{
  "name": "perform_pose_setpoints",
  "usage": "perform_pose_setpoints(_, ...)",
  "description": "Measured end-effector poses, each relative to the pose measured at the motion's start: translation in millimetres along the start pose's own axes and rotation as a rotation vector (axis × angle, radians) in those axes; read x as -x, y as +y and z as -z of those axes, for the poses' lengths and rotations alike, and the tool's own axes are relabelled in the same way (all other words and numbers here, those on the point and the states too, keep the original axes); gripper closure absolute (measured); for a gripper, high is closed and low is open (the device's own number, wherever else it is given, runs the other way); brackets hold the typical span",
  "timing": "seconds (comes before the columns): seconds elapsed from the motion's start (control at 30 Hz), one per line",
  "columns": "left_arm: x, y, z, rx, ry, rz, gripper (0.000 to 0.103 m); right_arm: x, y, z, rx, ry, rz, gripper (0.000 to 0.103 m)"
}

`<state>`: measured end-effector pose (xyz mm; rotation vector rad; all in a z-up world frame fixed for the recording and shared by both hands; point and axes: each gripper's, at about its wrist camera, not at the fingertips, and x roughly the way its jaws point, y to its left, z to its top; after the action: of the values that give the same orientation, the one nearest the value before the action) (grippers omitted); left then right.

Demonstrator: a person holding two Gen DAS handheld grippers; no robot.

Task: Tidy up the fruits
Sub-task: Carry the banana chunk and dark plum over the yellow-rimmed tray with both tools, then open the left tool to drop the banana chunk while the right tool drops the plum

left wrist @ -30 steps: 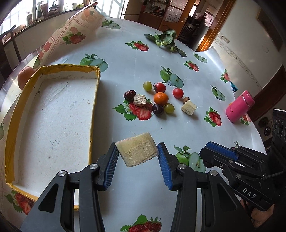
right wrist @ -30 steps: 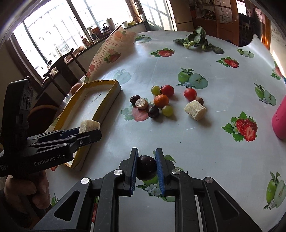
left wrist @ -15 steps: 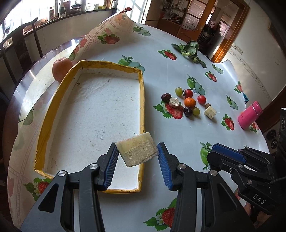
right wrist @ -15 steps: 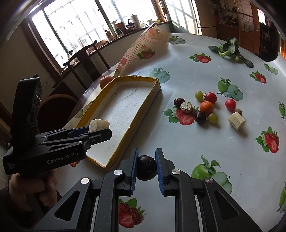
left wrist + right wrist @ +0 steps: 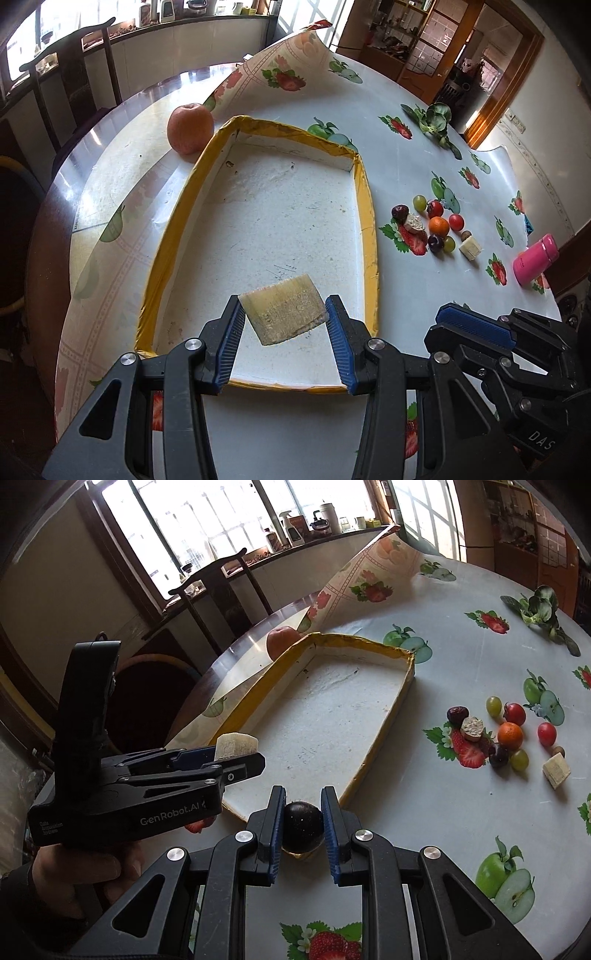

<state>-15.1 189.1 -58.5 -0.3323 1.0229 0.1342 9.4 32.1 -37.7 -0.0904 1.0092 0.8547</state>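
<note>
My left gripper (image 5: 283, 321) is shut on a pale yellow fibrous chunk (image 5: 283, 309) and holds it above the near end of the yellow-rimmed white tray (image 5: 364, 195). In the right wrist view the left gripper (image 5: 236, 757) hovers over the tray's near left corner (image 5: 384, 731). My right gripper (image 5: 303, 823) is shut on a dark plum (image 5: 302, 824) just above the tray's near edge. A cluster of small fruits (image 5: 432, 225) lies on the tablecloth right of the tray; it also shows in the right wrist view (image 5: 506, 734).
An apple (image 5: 190, 127) sits beyond the tray's far left corner. A second pale chunk (image 5: 470, 248) lies by the cluster. A pink bottle (image 5: 535, 259) lies at the right edge. Green leaves (image 5: 436, 118) lie at the far side. The tablecloth's corner is folded up behind the tray.
Both grippers have moved left from the fruit cluster toward the tray, still holding the chunk and the plum. The left one is now over the tray's inside.
</note>
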Motion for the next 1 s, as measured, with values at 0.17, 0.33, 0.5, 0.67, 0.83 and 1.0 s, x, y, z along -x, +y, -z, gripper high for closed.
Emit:
perform_pose_setpoints(0.17, -4, 12, -3, 0.013, 0.008, -0.008, 0.060, -22, 13, -4, 0.024, 0.035, -0.019, 0.083)
perform_pose_setpoints(0.33, -13, 21, -4, 0.022, 0.025, -0.007, 0.060, -45, 18, -4, 0.031, 0.074, -0.028, 0.083)
perform_pose_setpoints(0.5, -26, 27, -5, 0.027, 0.051, -0.006, 0.060, -65, 19, -5, 0.033, 0.108, -0.033, 0.083)
perform_pose_setpoints(0.67, -45, 28, -1, 0.016, 0.105, -0.009, 0.060, -91, 20, -3, 0.048, 0.160, -0.036, 0.083)
perform_pose_setpoints(0.83, -57, 30, 12, 0.005, 0.158, -0.020, 0.060, -110, 21, 8, 0.055, 0.212, -0.046, 0.083)
perform_pose_setpoints(1.0, -58, 28, 15, -0.016, 0.173, -0.044, 0.058, -116, 18, 17, 0.044, 0.240, -0.049, 0.069)
